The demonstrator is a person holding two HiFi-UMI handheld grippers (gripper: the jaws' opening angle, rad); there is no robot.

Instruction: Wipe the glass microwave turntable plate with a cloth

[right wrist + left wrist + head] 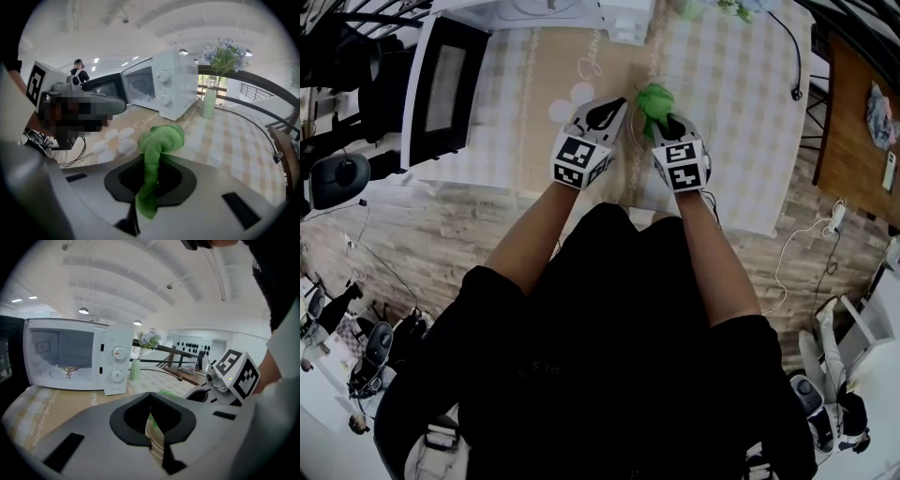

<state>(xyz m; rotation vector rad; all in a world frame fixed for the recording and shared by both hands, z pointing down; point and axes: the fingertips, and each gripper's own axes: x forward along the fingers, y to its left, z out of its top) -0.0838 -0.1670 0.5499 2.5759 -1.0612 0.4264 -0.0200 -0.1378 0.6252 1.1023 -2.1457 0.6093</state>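
The table (741, 103) wears a beige-and-white checked cloth, with a tan middle strip printed with white flowers and script. At its far end stands the white microwave (70, 357), its dark-windowed door (441, 89) swung wide open. Just beside the microwave, on its dial side, a pale green vase (209, 103) holds lilac flowers.

In front of the microwave, over the table's near edge, the two grippers hang close together. The left gripper (151, 413) has its jaws pinched on the rim of the glass turntable plate (153, 439). The plate is held edge-on, and the checks show through it. The right gripper (152, 180) has its jaws closed on a green cloth (159, 140), whose bunched end rises ahead of them, near the plate.

Behind the microwave run a dark railing and a white ceiling with curved ribs and round lamps. Below the table the floor (441, 216) is pale wood-look planks, with cables trailing across it.
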